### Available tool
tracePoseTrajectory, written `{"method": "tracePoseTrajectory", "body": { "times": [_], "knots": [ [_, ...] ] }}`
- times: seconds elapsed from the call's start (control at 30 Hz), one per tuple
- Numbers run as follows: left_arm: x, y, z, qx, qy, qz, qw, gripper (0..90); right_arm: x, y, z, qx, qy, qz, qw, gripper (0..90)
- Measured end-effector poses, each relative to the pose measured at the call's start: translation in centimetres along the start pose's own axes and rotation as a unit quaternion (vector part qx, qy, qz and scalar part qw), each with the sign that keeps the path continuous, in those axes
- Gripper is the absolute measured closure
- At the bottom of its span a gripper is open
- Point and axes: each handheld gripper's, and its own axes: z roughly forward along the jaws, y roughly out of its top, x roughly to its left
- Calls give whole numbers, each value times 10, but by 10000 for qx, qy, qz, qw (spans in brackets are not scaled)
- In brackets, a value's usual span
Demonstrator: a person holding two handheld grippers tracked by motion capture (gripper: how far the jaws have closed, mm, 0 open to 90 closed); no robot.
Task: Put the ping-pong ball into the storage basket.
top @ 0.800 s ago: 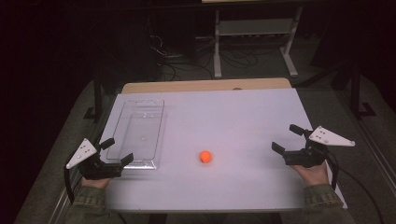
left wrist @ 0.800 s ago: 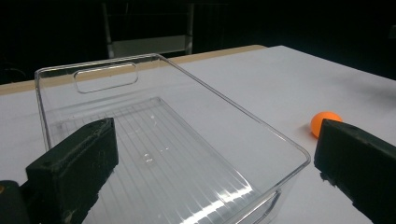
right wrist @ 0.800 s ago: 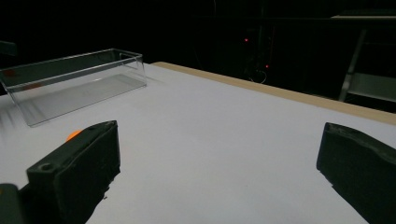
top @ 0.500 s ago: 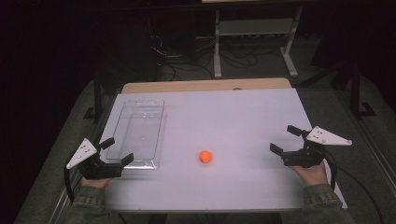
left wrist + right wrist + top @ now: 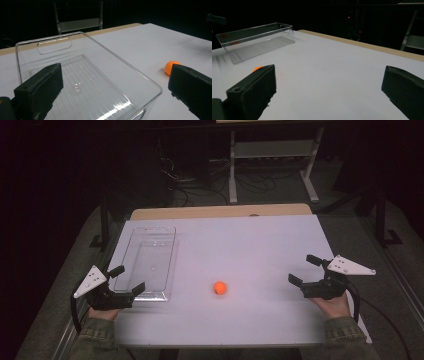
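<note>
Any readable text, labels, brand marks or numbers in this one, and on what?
None. The clear bin, orange ball, white table and both grippers, left and right, carry no legible print; the shelf behind is too dark to tell.

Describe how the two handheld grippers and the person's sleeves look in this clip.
Both the left gripper and the right gripper are black, with two blocky jaws, a pale grey three-cornered plate on top and a black trailing cable. The sleeves are olive-green fabric.
</note>
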Motion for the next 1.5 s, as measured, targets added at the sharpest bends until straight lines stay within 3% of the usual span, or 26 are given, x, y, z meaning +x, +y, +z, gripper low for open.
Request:
{"method": "tracePoseTrajectory", "body": {
  "times": [0.33,0.67,0.8,1.07,1.5],
  "knots": [
    [-6,14,5,159,-145,310,9993,0,1,-1,3,98,89,-2,9999,0],
    [-18,28,21,371,-422,574,9968,0,1,-1,2,89,108,-18,9999,0],
    [-23,35,29,498,-531,739,9946,0,2,-1,2,97,110,-12,9999,0],
    [-27,43,33,619,-628,852,9925,0,1,-1,2,116,114,-2,9999,0],
    [-35,52,47,987,-825,1113,9854,0,2,-1,2,111,105,-17,9999,0]
  ]
}}
